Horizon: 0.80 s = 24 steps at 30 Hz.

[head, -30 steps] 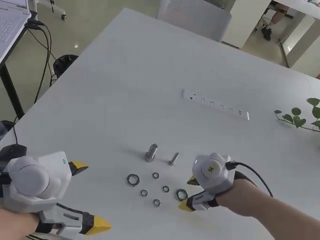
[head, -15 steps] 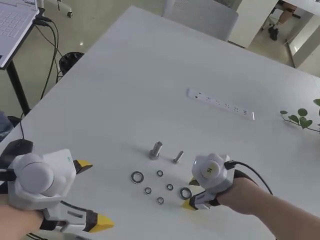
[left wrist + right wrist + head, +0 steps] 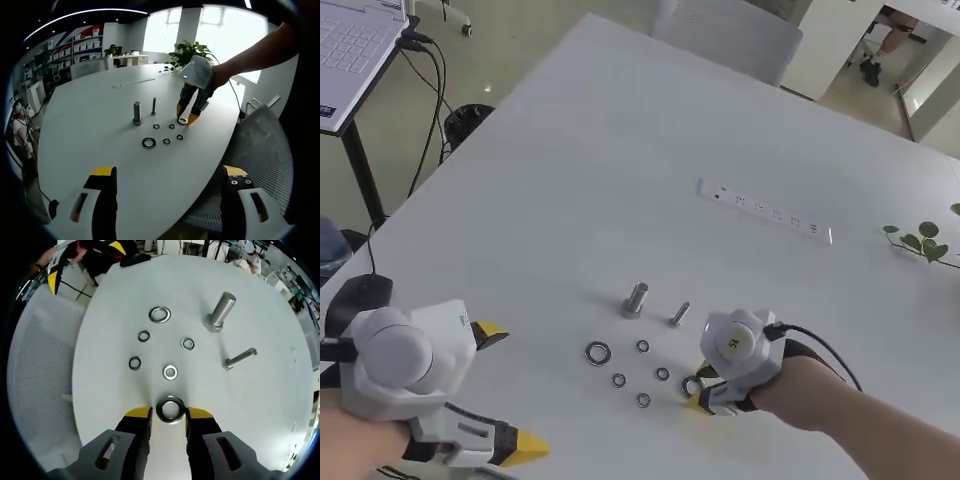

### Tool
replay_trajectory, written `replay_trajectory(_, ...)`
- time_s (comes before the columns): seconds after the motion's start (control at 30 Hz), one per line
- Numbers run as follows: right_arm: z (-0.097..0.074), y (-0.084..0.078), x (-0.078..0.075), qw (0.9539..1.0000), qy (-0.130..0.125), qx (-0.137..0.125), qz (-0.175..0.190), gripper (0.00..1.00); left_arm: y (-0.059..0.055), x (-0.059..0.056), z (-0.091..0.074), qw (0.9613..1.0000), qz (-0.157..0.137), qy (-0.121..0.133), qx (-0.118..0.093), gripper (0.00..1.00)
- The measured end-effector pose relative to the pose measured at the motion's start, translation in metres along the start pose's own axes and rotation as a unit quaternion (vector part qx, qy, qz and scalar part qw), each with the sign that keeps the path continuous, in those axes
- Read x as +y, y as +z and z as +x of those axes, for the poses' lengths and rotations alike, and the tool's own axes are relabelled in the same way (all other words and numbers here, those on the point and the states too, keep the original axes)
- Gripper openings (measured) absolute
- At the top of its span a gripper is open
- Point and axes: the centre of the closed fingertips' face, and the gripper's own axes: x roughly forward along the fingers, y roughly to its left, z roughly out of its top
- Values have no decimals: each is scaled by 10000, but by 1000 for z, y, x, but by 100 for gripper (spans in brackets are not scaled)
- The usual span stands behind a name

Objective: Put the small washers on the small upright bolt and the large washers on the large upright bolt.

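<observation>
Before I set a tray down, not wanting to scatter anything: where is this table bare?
Bare: the wide stretch beyond the power strip, and the band between it and the bolts. Crowded: washers between the bolts and the right gripper.

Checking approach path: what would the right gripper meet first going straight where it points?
The large washer, lying between the right gripper's jaw tips; whether they touch is unclear. Beyond it, a small washer.
</observation>
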Motion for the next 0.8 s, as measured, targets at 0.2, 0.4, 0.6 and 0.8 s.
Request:
replay_trajectory(0.2,1,0,-1,9999,29,122,-87,25,-1,-1,-2,10000,4,11,9,85)
replay_trajectory(0.4,1,1,1,9983,25,566,-137,23,1,-5,-2,10000,22,4,14,84)
replay_trajectory(0.6,0,0,1,9988,-14,489,-43,21,5,-11,-5,10000,65,-16,31,84)
replay_trajectory(0.8,0,1,1,9990,19,440,72,21,14,-6,-8,9999,127,48,-37,86)
